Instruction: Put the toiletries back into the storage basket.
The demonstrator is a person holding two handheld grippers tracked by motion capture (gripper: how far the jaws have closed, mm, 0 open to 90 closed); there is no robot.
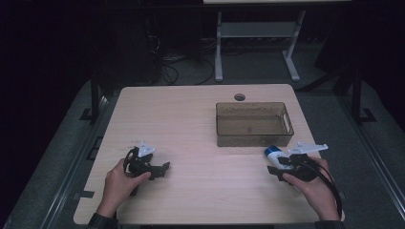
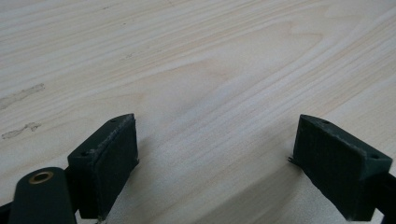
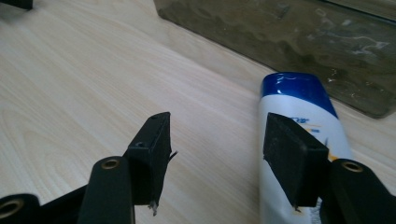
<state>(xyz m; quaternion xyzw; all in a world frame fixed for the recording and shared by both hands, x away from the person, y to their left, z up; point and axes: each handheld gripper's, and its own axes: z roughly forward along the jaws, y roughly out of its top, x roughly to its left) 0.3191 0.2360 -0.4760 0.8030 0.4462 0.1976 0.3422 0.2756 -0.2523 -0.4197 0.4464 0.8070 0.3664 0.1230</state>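
The white bottle with a blue cap [image 3: 299, 121] lies on the table [image 1: 200, 124] at the near right, just beside the brown bin [image 1: 253, 125]. The right gripper [image 3: 217, 154] has its jaws spread, 1 jaw over the bottle, not pinching it. The left gripper [image 2: 215, 163], near left, has its jaws spread over bare table.

Your left gripper [image 1: 160, 170] sits on the near left part of the table [image 1: 191, 124], well apart from your right gripper [image 1: 277, 164] at the near right. The bottle [image 3: 299, 107] lies on the table beside the right gripper's jaws, not between them. The bin [image 1: 253, 124] stands just behind the bottle, with 1 hole [image 1: 239, 97] in the table behind it.
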